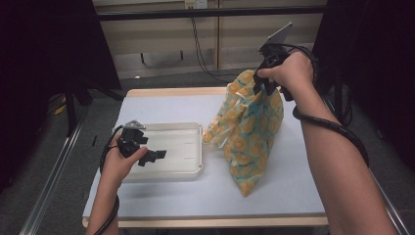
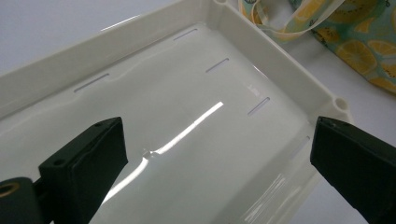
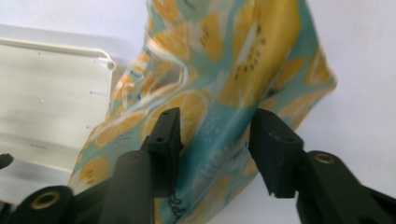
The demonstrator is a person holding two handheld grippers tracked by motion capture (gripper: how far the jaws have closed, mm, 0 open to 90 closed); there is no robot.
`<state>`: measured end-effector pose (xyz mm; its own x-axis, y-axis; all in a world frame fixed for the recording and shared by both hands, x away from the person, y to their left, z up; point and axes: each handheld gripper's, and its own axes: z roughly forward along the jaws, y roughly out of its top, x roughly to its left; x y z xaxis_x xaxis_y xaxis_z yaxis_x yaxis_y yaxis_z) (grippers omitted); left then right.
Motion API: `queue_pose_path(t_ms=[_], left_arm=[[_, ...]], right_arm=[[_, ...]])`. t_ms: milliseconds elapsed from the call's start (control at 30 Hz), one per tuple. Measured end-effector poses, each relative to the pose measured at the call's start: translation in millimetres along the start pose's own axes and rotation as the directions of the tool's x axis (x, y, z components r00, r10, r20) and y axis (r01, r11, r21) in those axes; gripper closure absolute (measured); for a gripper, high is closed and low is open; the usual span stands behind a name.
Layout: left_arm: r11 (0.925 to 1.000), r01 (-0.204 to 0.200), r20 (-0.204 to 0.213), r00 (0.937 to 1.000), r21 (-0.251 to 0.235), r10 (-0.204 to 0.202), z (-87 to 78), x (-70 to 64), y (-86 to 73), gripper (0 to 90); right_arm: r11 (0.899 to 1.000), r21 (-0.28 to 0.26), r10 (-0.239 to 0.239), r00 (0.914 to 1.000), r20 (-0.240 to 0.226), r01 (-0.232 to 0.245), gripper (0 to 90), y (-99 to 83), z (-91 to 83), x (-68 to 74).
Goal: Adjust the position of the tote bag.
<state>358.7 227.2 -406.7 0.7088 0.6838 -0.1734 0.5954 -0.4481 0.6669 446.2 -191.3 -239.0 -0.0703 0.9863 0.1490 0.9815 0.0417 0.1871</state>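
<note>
Tray [image 1: 193, 128] just beside bag [image 1: 254, 132] — nothing between — table [image 1: 161, 105] beneath.

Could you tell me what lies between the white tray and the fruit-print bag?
Only a bare strip of table separates the tray from the bag, as the high view shows.

No legible text, label, brand, number or sign found in any view. The bag [image 1: 252, 128], right of centre in the high view, carries a printed pattern of orange slices on teal, with no wording. At the bottom centre of the right gripper view, a small dark mark on the bag's fabric [image 3: 173, 205] may be lettering, but it is too blurred to read. The white tray [image 2: 261, 49] bears only plain slots, no markings.
</note>
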Motion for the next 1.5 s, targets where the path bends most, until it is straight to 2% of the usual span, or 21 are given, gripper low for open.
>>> queue_pose_path(t_ms=[100,233,267,400,500,633,667,733,933,967,1000,1033,1133,1233,1267,1300,1333,1367,1400,1433,1500], left_arm=[[0.9998,0.012,-0.007,0.9999,-0.013,-0.013,2.7,-1.8,-0.3,3.5],[0.9999,0.011,0.002,0.9999,-0.005,-0.011,1.9,-1.2,0.0,3.5],[0.9999,0.010,0.002,1.0000,-0.005,-0.010,1.7,-0.9,-0.1,3.5],[0.9999,0.009,0.003,1.0000,-0.013,-0.009,1.5,-0.7,-0.4,3.6],[1.0000,0.005,0.011,0.9999,-0.003,-0.005,0.5,-0.2,0.2,3.6],[1.0000,0.004,0.008,1.0000,-0.005,-0.004,1.6,-0.8,0.5,3.6],[1.0000,0.003,0.006,1.0000,-0.008,-0.003,1.7,-1.1,0.5,3.6],[1.0000,-0.006,0.012,0.9999,-0.003,0.006,0.6,-0.8,1.0,3.6],[0.9999,0.005,0.003,1.0000,-0.014,-0.005,1.0,-0.9,0.5,3.6],[0.9999,0.009,0.009,0.9999,-0.010,-0.009,0.8,-0.6,0.5,3.6],[1.0000,0.005,0.011,0.9999,-0.006,-0.005,0.3,0.2,0.6,3.6],[1.0000,0.007,0.010,0.9999,-0.006,-0.007,0.1,0.3,0.6,3.6],[1.0000,0.007,0.010,0.9999,-0.006,-0.007,0.1,0.4,0.6,3.6],[1.0000,0.003,0.008,1.0000,-0.004,-0.003,0.5,0.9,0.6,3.6],[1.0000,0.003,0.008,1.0000,-0.004,-0.003,0.5,0.9,0.6,3.6],[0.9999,0.006,0.003,1.0000,-0.009,-0.006,1.0,0.7,0.4,3.6],[0.9999,0.006,0.003,1.0000,-0.009,-0.006,1.0,0.7,0.4,3.6],[0.9999,0.006,-0.002,1.0000,-0.014,-0.006,2.0,0.2,0.2,3.6],[0.9999,0.006,-0.002,1.0000,-0.014,-0.006,2.0,0.2,0.2,3.6],[0.9998,0.010,0.001,0.9999,-0.015,-0.010,2.4,-0.9,0.2,3.5],[1.0000,0.002,0.006,1.0000,-0.005,-0.002,2.0,-1.0,0.9,3.6]], right_arm=[[0.999,0.025,0.033,0.9983,0.048,-0.034,54.4,1.4,2.0,0.4],[0.999,0.020,0.046,0.9983,0.035,-0.047,57.1,2.1,6.5,2.4],[0.998,0.034,0.050,0.9978,0.044,-0.052,61.8,2.6,10.0,4.2],[0.998,0.020,0.066,0.9961,0.058,-0.067,64.2,3.3,15.7,6.2],[0.998,0.029,0.062,0.9955,0.071,-0.064,71.0,3.4,20.1,7.4],[0.996,0.021,0.080,0.9948,0.063,-0.082,86.7,2.1,19.5,5.9],[0.997,0.019,0.070,0.9951,0.070,-0.072,89.3,1.8,19.6,4.9],[0.997,0.027,0.076,0.9954,0.058,-0.078,90.0,1.5,19.5,3.2],[0.998,0.054,0.028,0.9994,0.022,-0.029,90.0,1.2,17.2,-1.1],[0.998,0.058,-0.004,0.9999,0.014,0.003,90.0,1.2,16.6,-1.9],[0.996,0.070,-0.058,0.9983,-0.003,0.058,90.0,0.4,15.1,-2.4],[0.994,0.073,-0.079,0.9968,-0.006,0.080,90.0,0.0,14.6,-2.4],[0.980,0.084,-0.180,0.9837,-0.010,0.180,90.0,-2.6,12.5,-1.3],[0.948,0.092,-0.304,0.9527,-0.014,0.304,90.0,-5.6,9.5,0.1],[0.935,0.095,-0.341,0.9399,-0.019,0.341,90.0,-6.5,8.4,0.4],[0.919,0.094,-0.384,0.9232,-0.016,0.384,90.0,-7.2,7.1,0.7],[0.919,0.094,-0.384,0.9232,-0.016,0.384,90.0,-7.2,7.1,0.7],[0.895,0.094,-0.436,0.8994,-0.034,0.437,90.0,-9.3,3.4,2.0],[0.895,0.094,-0.436,0.8994,-0.034,0.437,90.0,-9.3,3.4,2.0],[0.874,0.081,-0.476,0.8780,-0.052,0.479,90.0,-10.8,1.2,1.8],[0.847,0.072,-0.524,0.8503,-0.052,0.526,90.0,-13.2,0.7,2.8]])
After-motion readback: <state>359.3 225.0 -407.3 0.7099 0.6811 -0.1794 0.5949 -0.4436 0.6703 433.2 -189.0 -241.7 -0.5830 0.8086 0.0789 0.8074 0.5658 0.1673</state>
